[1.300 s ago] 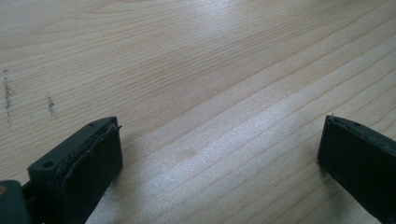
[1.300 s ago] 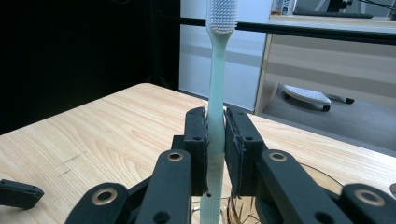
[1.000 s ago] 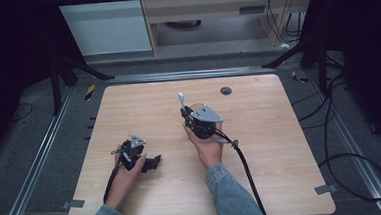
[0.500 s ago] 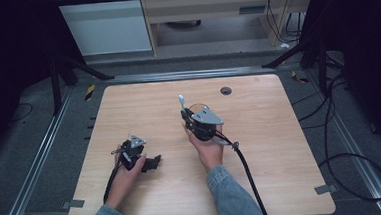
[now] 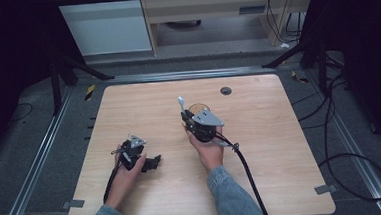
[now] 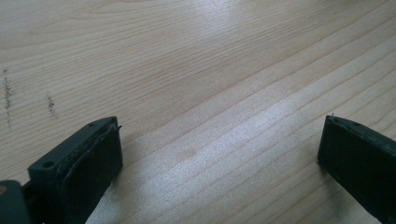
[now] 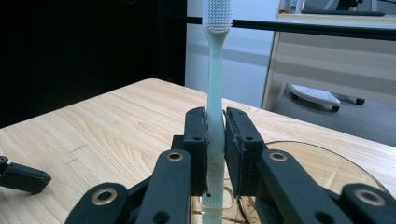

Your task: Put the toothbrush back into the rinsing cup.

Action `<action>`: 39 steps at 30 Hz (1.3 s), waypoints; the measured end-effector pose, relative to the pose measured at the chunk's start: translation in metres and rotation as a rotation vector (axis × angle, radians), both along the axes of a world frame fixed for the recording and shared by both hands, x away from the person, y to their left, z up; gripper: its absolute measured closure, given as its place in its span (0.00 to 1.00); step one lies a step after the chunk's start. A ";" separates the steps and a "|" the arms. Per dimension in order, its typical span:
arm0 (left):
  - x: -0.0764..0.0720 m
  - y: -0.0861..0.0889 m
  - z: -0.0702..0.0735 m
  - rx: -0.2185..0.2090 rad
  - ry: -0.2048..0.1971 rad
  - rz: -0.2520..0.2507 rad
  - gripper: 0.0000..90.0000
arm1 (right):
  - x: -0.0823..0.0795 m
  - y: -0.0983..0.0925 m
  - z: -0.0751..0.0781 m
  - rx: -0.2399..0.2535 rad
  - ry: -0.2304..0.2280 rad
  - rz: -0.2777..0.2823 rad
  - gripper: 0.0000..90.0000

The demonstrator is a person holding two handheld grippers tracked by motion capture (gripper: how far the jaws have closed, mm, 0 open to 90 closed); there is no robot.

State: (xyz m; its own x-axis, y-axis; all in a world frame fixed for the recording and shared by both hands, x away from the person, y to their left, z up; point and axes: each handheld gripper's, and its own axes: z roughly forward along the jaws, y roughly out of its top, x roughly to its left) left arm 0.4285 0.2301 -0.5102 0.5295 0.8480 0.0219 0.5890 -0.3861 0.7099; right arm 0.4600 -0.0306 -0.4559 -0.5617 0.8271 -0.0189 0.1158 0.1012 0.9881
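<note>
A pale green toothbrush (image 7: pixel 215 70) with white bristles stands upright, head up, and my right gripper (image 7: pixel 215 135) is shut on its handle. The handle's lower end reaches down into a clear amber glass cup (image 7: pixel 327 158) just under the jaws. From above, the toothbrush (image 5: pixel 181 104) rises at the middle of the wooden table (image 5: pixel 280 132), with the cup (image 5: pixel 198 108) beside it and the right gripper (image 5: pixel 185 119) in a hand behind. My left gripper (image 5: pixel 151 163) rests low on the table at the front left, open, its black pads (image 6: pixel 93 158) wide apart over bare wood.
A round dark grommet (image 5: pixel 226 90) sits near the table's far edge. The right gripper's black cable (image 5: pixel 247 169) trails back to the front edge. Metal rails and loose cables lie on the floor around the table. Cabinets stand beyond it.
</note>
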 end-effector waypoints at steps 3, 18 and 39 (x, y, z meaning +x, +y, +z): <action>0.000 0.000 0.000 0.000 0.001 -0.001 0.00 | 0.000 0.000 0.000 -0.001 -0.005 0.000 0.88; 0.000 0.000 0.000 0.000 0.000 0.000 0.00 | -0.004 -0.002 -0.003 0.017 -0.031 0.000 0.88; 0.000 0.000 0.000 0.000 0.001 0.000 0.00 | -0.004 -0.001 -0.003 0.012 -0.047 0.004 0.88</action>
State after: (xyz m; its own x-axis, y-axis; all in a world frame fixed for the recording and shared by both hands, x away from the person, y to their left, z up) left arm 0.4285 0.2301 -0.5102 0.5297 0.8479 0.0212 0.5895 -0.3860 0.7095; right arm 0.4565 -0.0321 -0.4589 -0.5641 0.8249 -0.0356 0.0689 0.0900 0.9936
